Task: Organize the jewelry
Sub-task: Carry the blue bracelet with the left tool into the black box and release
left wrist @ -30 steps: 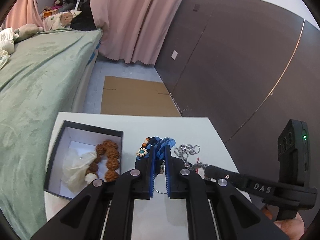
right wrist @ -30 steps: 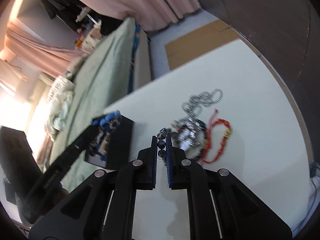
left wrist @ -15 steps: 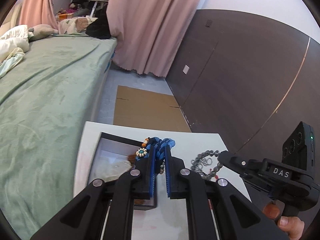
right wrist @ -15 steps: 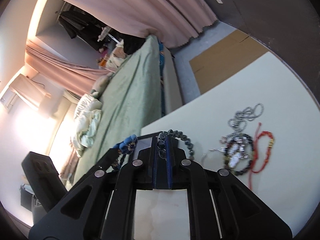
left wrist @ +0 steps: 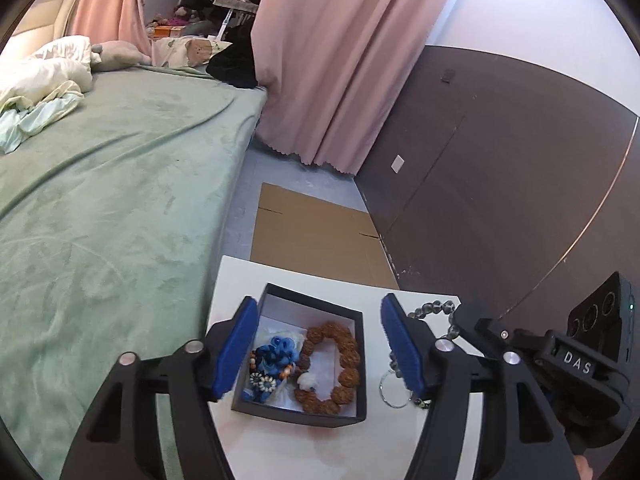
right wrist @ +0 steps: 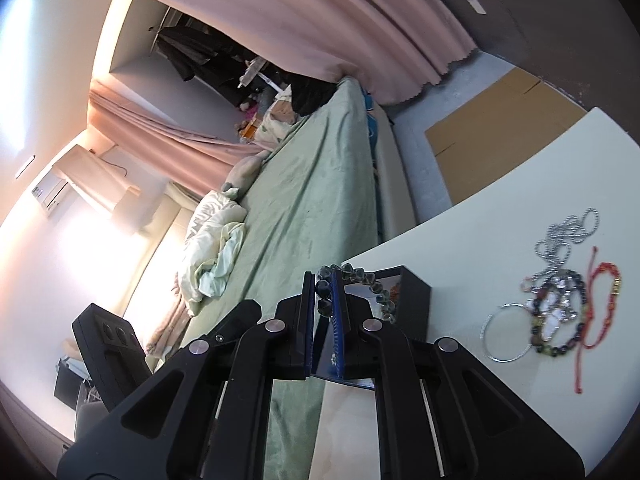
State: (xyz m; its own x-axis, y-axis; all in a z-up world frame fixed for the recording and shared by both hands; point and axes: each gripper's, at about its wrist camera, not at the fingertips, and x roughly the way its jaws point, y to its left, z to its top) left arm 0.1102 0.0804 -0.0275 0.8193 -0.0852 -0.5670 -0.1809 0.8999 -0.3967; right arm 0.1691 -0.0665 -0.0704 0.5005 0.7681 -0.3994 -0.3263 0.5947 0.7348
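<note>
Blue bracelet (left wrist: 276, 354) in box (left wrist: 320, 416) below wide-open left gripper (left wrist: 318, 346); right gripper (right wrist: 322, 300) pinches dark bead bracelet (right wrist: 362, 278)

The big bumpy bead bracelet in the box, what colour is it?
Reddish-brown. The bead bracelet shows best in the left wrist view, inside the black box.

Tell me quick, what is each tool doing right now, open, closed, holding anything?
Left tool: open, holding nothing, over the black box.
Right tool: closed on the dark bead bracelet.

2 bracelets (left wrist: 328, 364) in box (left wrist: 308, 414) on table (left wrist: 320, 448).
</note>
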